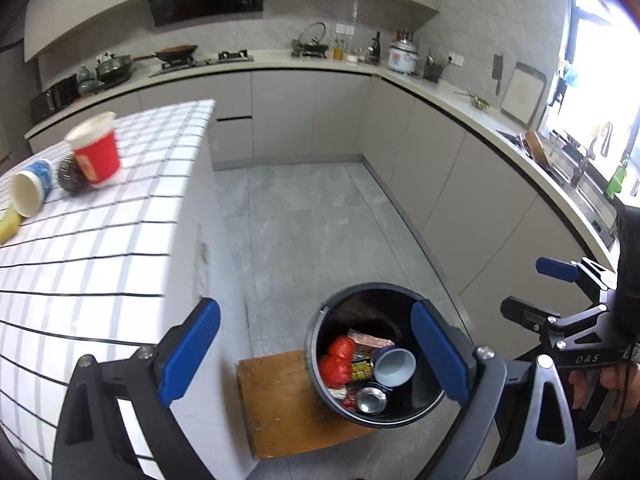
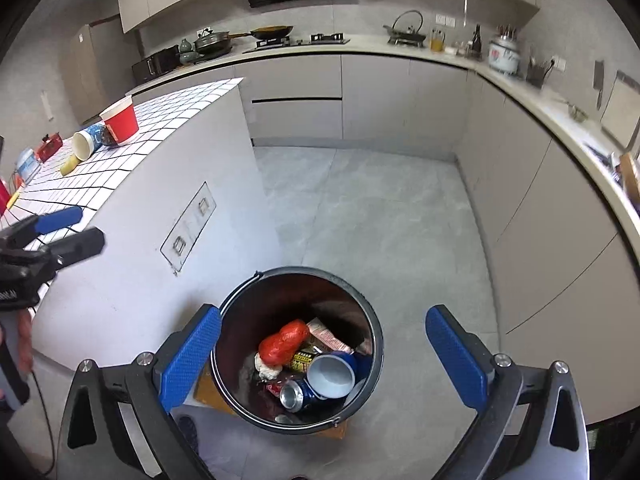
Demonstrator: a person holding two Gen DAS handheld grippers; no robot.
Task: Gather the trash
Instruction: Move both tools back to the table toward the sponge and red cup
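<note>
A black trash bin [image 1: 360, 290] [image 2: 300, 270] stands on the floor below both grippers. It holds a red bag [image 2: 284, 342], a blue-and-white cup [image 2: 332, 376], a can [image 2: 294, 396] and wrappers. My left gripper [image 1: 316, 354] is open and empty above the bin's left side; it also shows at the left edge of the right wrist view [image 2: 70, 231]. My right gripper [image 2: 322, 360] hangs open and empty over the bin. On the tiled counter [image 1: 120, 240] a red cup [image 1: 96, 152] stands, with a blue cup [image 1: 32, 186] lying on its side, a steel scourer [image 1: 72, 178] and a yellow sponge [image 1: 10, 222].
The bin rests on a low wooden stool [image 1: 280, 400] beside the counter's white side wall [image 2: 160, 200]. Grey floor [image 2: 380, 220] lies beyond, bounded by kitchen cabinets [image 2: 520, 200]. More small items [image 2: 48, 148] sit at the counter's far left.
</note>
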